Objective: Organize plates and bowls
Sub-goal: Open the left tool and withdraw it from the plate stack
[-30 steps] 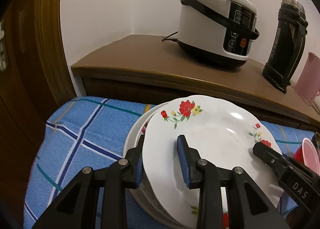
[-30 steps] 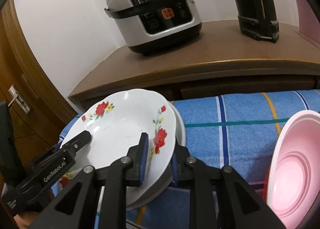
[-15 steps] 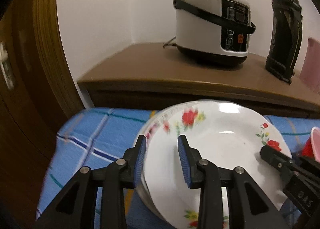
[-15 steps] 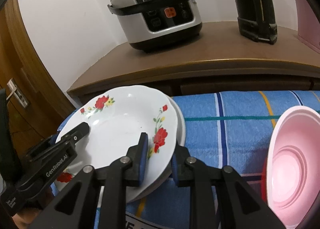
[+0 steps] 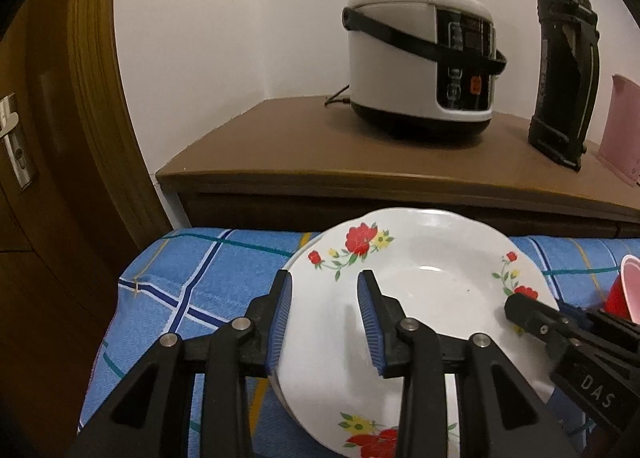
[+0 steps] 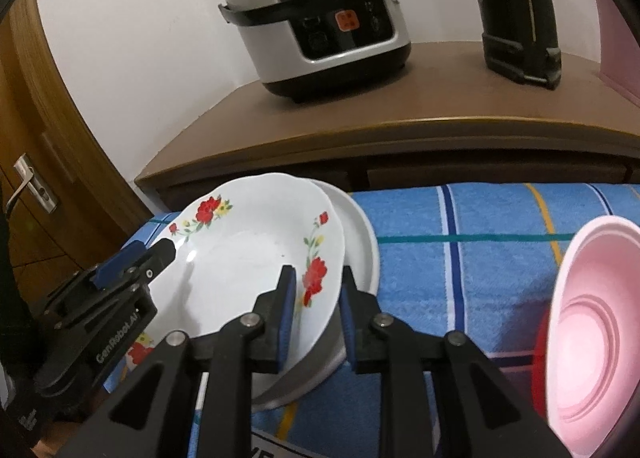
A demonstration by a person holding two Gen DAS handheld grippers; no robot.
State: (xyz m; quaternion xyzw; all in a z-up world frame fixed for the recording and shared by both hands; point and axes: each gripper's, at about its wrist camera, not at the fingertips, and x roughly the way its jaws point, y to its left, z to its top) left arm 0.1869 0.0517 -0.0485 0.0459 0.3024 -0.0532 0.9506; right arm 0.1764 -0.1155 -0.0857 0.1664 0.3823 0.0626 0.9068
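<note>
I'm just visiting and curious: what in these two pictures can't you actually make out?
- Plates under the flowered plate: right wrist view shows only rims, count hidden.
- Pink bowl: cut by the frame edge in that view.
- Right gripper: pads straddle the plate rim; contact underneath hidden.
- Rice cooker labels: left wrist view, too small.

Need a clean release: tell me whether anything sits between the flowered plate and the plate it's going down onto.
Nothing visible between the flowered plate and the plain white plate beneath it. Only the right gripper straddles the flowered plate's rim, and the left gripper, jaws opening, straddles the opposite rim.
</note>
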